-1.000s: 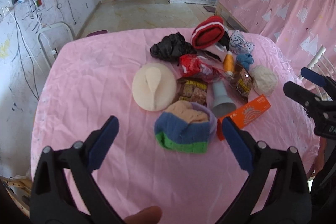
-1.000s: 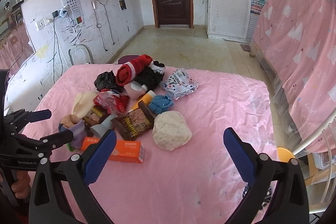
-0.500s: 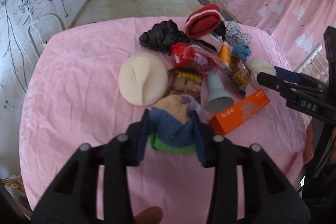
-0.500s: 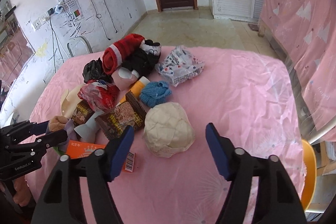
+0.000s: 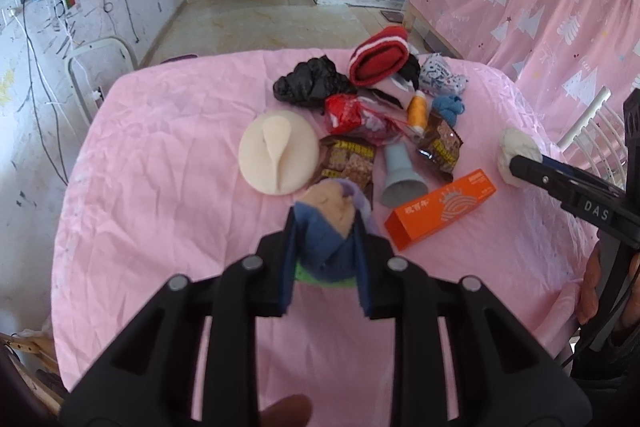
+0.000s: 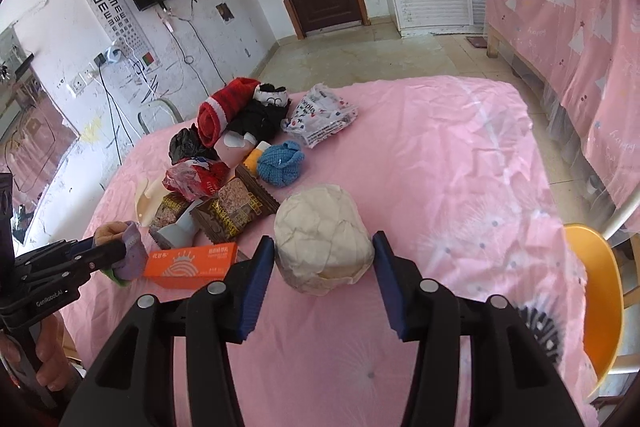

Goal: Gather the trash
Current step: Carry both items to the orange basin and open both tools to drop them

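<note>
**Both grippers at the pile on the pink table**

On the pink tablecloth (image 6: 460, 155) lay a heap of wrappers and rolled cloth. Our left gripper (image 5: 326, 247) had its pads pressed onto the blue and green sock bundle (image 5: 326, 223) beside the orange box (image 5: 440, 209). Our right gripper (image 6: 324, 263) stood partly open around the crumpled white paper ball (image 6: 322, 237), its pads close beside it, contact unclear
</note>
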